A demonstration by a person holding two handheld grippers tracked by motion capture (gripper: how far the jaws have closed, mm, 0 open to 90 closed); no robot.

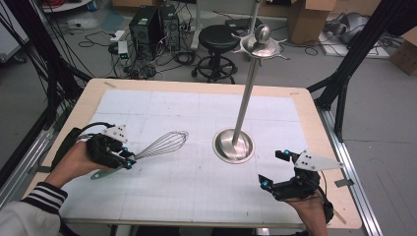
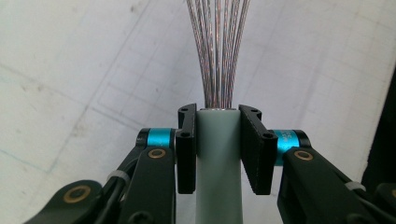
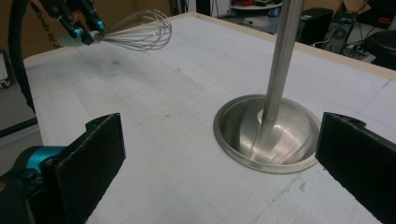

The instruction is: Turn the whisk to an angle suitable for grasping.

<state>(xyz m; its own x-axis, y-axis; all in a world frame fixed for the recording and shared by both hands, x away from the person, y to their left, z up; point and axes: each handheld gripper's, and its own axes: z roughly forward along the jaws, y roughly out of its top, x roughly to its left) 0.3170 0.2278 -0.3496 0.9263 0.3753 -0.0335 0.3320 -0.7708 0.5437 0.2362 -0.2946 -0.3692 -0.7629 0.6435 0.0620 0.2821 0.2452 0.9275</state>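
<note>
High view, my stock: 1 whisk [image 1: 160, 145], grey handle clamped in my left gripper [image 1: 129, 161], wire head pointing toward the table's [image 1: 196, 196] middle, held near the left edge. 1 steel stand [image 1: 234, 145], upright, right of centre. My right gripper [image 1: 272, 169], jaws wide apart and holding nothing, sits near the front right corner.

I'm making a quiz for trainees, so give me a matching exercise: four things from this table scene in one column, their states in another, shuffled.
Things:
1. whisk
2. left gripper
3. right gripper
4. steel stand

States:
A. fingers wide apart, holding nothing
B. upright on a round base, on the table
C. held by its grey handle, wires pointing away
D. shut on a handle

Pairs: 1-C, 2-D, 3-A, 4-B
</note>
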